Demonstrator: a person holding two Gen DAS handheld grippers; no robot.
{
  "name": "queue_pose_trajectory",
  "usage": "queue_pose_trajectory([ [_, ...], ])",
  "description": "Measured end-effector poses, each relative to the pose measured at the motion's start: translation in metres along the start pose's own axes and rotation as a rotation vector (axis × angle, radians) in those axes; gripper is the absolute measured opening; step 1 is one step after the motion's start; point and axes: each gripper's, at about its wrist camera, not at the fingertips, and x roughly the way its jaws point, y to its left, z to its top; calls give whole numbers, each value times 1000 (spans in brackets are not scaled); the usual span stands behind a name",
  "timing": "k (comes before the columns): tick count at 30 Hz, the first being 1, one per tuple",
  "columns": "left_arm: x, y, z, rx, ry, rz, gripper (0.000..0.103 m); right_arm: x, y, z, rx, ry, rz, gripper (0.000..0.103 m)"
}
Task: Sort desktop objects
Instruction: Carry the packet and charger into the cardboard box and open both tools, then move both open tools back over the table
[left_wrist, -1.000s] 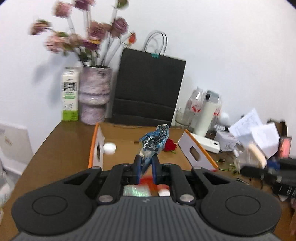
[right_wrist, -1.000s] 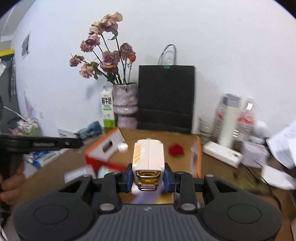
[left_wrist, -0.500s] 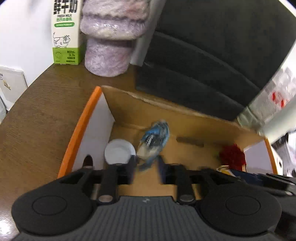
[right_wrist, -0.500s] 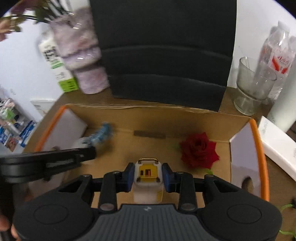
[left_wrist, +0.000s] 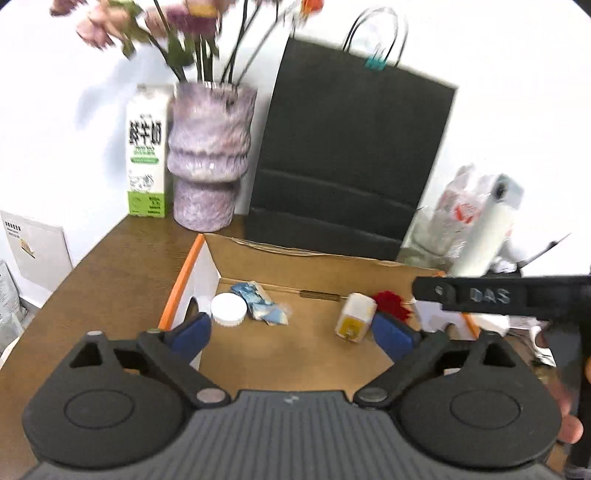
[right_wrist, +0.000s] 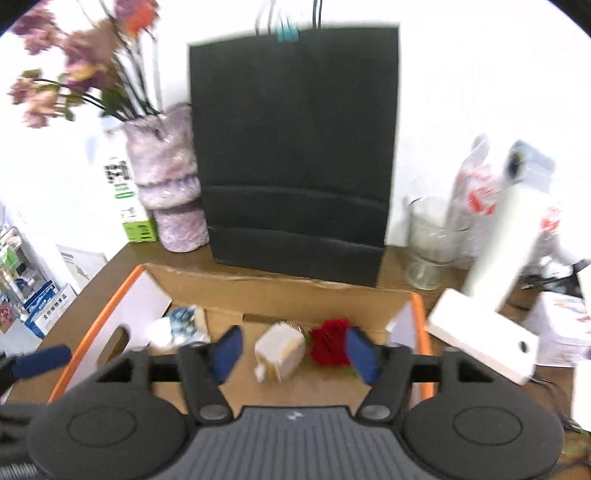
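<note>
On the wooden desk (left_wrist: 110, 266), the cardboard box (left_wrist: 280, 258) holds the blue packet (left_wrist: 260, 302) at ten o'clock and the white charger (right_wrist: 280, 350) centrally. The jaws of both the left gripper (left_wrist: 291, 332) and the right gripper (right_wrist: 291, 350) have just been opening and nothing is gripped; both should be withdrawn clear of the walls.

A white wall (left_wrist: 498, 55) stands behind a brown wooden desk (left_wrist: 110, 266). Against the wall at the desk's back stand a milk carton (left_wrist: 146, 147), a mauve vase (left_wrist: 210, 155) of dried pink flowers (right_wrist: 74, 48) just beside it, and a tall black paper bag (left_wrist: 351, 155) with cord handles. Right of the bag are a glass (right_wrist: 428, 243), plastic bottles (right_wrist: 476, 192) and loose papers, blurred. Left of the desk, lower down, boxes (right_wrist: 44, 302) are stacked. Light is bright and even.
</note>
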Motion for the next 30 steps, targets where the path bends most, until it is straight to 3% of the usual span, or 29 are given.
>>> queue_pose_trajectory([
  [5,-73,7,-40,24,-73,-71,103,-96,4,-56,-24,-136,7,84],
  [8,-114,13,-77,31,-108,-101,103,-143,15,-101,-65,-202,-3,87],
  [12,-151,6,-144,160,-181,-44,103,-184,27,-174,-62,-234,59,89],
  [14,-162,2,-179,243,-201,-60,103,-192,32,-206,-62,-222,71,88],
  [18,-163,2,-226,286,-127,-98,103,-197,36,-266,-17,-173,72,88],
  [20,-158,3,-240,287,-80,-84,103,-195,42,-281,-61,-156,39,88],
  [22,-154,5,-244,295,-43,-75,103,-196,49,-294,-87,-136,-21,88],
  [26,-156,6,-249,313,-57,-45,103,-196,40,-305,3,-127,28,88],
  [30,-152,10,-249,284,-28,-36,103,-191,31,-307,49,-118,11,88],
])
